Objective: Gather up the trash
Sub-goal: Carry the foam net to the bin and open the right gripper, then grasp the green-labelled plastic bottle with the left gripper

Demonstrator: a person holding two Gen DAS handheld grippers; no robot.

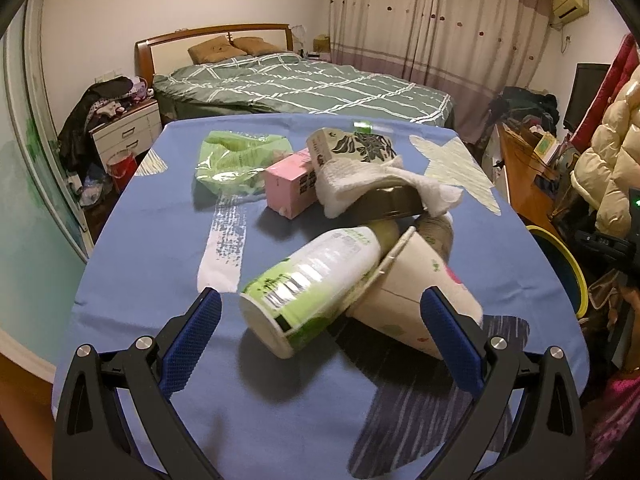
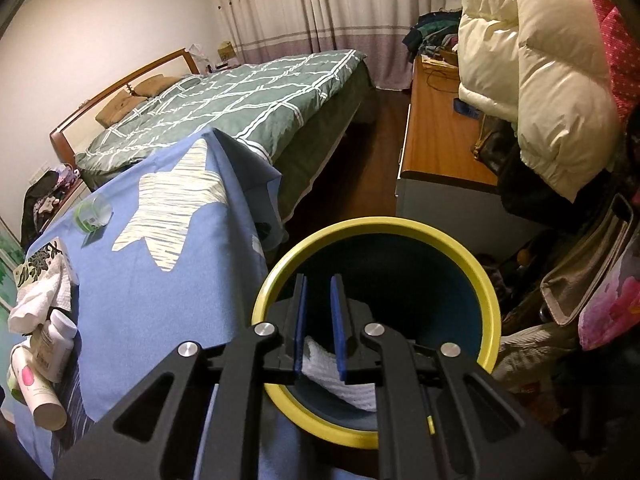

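A white and green bottle lies on its side on the blue tablecloth, resting against a tipped paper cup. My left gripper is open, its blue pads on either side of the bottle's base and not touching it. Behind lie a pink carton, a white tissue, a patterned box and a green plastic bag. My right gripper hangs over the yellow-rimmed bin, jaws a narrow gap apart with nothing between them. A white tissue lies inside the bin.
The bin stands at the table's right edge. A green tape roll sits near the table's far edge. Beyond are a bed, a wooden dresser, a cream puffer jacket and a nightstand.
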